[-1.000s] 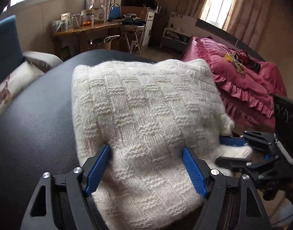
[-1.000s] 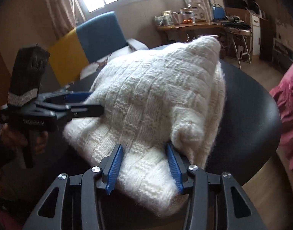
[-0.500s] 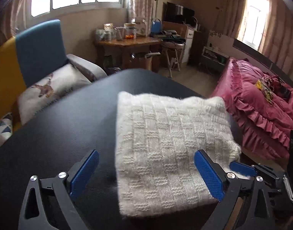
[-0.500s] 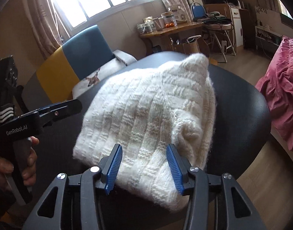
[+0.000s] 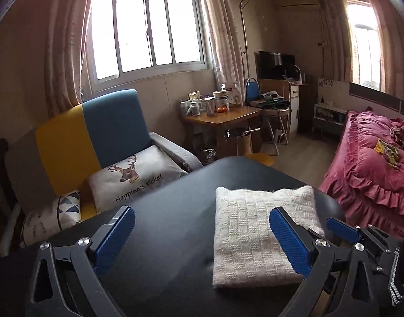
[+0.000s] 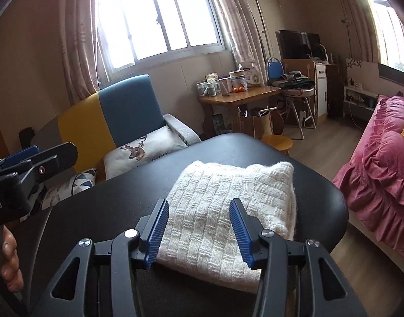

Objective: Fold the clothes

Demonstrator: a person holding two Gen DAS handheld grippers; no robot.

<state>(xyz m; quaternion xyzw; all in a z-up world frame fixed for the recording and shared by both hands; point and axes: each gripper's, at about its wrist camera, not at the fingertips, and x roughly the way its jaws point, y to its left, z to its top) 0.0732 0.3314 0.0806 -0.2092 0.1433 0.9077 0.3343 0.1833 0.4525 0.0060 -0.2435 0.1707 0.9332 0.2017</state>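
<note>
— On the black counter (image 5: 162, 227), how is the folded sweater (image 5: 257, 235) laid?
— Flat, near the right edge, its long axis running away from the cameras.
— And the tools?
— Left tool (image 5: 202, 240) is held spread wide, empty, above the counter; right tool (image 6: 199, 232) is held parted, empty, over the sweater's near end.

The folded sweater (image 5: 257, 227) lies on the worktop (image 5: 162, 222), toward its right edge. The left gripper (image 5: 202, 237) hangs over the near part of the worktop, left of the sweater's middle, and the right gripper (image 6: 199, 229) hangs over the sweater's near edge. Behind the worktop on the left stands an armchair (image 5: 96, 132) with a cushion (image 5: 133, 177) on its seat. Further back is a wooden table (image 5: 223, 119) under the window (image 5: 146, 29). The bed (image 5: 373, 169) is to the right of the worktop.
</note>
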